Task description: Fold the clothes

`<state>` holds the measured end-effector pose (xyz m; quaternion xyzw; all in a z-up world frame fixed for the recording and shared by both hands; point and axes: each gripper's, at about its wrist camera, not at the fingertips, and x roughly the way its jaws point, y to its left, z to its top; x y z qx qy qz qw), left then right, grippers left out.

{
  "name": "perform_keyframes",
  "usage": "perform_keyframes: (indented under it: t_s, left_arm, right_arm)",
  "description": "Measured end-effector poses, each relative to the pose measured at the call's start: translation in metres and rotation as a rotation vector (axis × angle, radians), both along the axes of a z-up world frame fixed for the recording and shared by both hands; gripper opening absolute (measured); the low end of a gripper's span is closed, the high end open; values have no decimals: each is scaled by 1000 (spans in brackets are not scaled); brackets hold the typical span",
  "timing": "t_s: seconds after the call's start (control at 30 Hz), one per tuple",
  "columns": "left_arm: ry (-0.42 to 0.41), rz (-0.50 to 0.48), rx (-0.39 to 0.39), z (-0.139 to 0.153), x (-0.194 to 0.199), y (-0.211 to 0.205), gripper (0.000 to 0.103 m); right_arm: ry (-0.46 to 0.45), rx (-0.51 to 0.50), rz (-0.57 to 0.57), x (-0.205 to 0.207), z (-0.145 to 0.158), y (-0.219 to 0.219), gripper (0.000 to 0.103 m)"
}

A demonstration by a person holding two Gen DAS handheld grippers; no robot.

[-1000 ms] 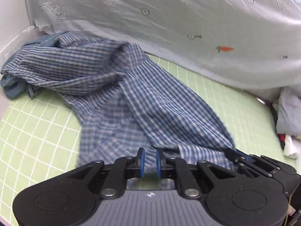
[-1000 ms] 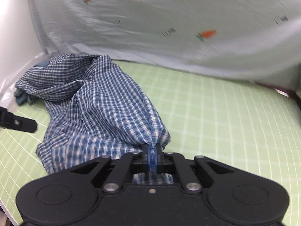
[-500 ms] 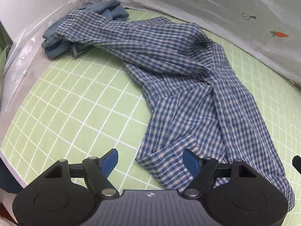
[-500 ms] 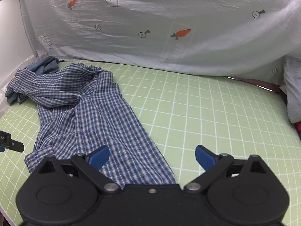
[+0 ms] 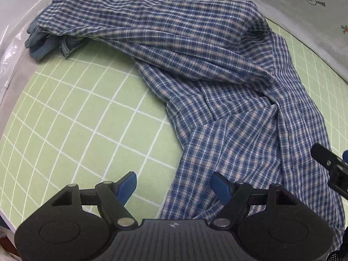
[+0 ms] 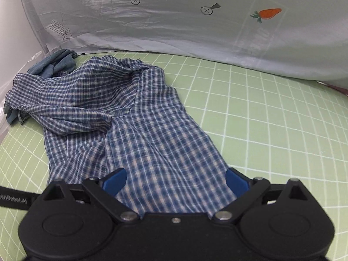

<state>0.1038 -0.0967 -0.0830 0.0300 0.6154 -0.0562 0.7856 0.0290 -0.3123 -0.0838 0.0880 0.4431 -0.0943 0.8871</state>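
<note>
Shirt (image 5: pixel 228 91) lies rumpled on the mat (image 5: pixel 82 117), its far end over denim (image 6: pixel 54 65) near the mat's far left corner. We hold left gripper (image 5: pixel 175 184) and right gripper (image 6: pixel 176 179) spread wide, empty, over its near hem.

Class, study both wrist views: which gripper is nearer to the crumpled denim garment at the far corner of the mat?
Left, probably. The left gripper is at the plaid shirt's near-left edge; the right gripper straddles its right end, farther from the denim garment.

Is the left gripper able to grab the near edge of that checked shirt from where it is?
Probably yes. The left gripper is open, and the checked shirt has its near hem lying flat on the green mat just by its right finger. Nothing sits between them.
</note>
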Motion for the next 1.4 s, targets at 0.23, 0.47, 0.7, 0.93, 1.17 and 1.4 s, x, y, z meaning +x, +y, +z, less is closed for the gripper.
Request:
perform_keyframes:
  t_s: [0.23,0.47,0.7,0.93,1.17,1.4]
  left_arm:
    - [7,-58,-29,-8,5,-8,47]
    - [-11,-97,-61,-4,-4,-15,11]
    - [-44,-87,-49,2,-8,-7,0]
    - [-53,-51,-12,3,-7,5,0]
    - [-55,-129,-31,7,-9,-20,43]
    - [-69,-169,-90,22,-31,-48,72]
  right_arm:
    - [58,51,40,31,-26,17,62]
    - [29,25,86,24,-21,12,7]
    - [-63,25,1,-7,7,-8,5]
    - [-69,-30,-175,-44,26,-52,5]
    - [-50,-64,-281,-56,27,-63,53]
    - [-63,-103,-298,-79,33,-61,101]
